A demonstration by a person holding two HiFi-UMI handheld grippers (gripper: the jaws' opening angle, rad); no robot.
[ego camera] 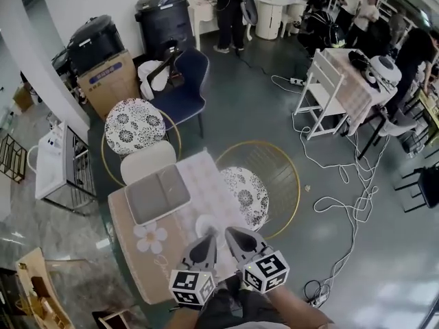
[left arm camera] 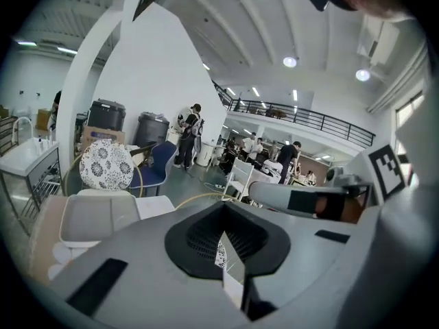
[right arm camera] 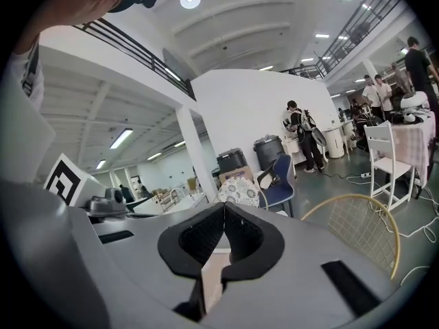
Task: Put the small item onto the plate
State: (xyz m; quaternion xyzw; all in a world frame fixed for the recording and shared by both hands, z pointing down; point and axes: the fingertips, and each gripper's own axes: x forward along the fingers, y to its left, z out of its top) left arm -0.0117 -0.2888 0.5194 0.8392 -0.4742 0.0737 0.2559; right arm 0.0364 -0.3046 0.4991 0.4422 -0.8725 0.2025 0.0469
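Left gripper: jaws pressed together with nothing between them; at the bottom centre of the head view, held above the table's near edge
Right gripper: jaws also closed and empty, just right of the left one, tips side by side
Small item: no view shows it clearly, so its place, long axis and heading cannot be told
Plate: pale and round, low centre of the head view on the table, its near side hidden behind the left gripper's tip
Flower shape: white, left of the plate (print or loose piece, cannot tell)
Tray: grey, rectangular, two sections, upper left of the plate
Table: small, beige cloth with a paler patterned strip down the middle
Chairs: gold wire chair with a patterned seat at the table's right; a patterned cushion on another above the tray; blue chair beyond
Room: glossy grey floor, white cables trailing at right, two black bins by a white wall at top, a cardboard box, a white table and chair upper right, people standing along the top edge
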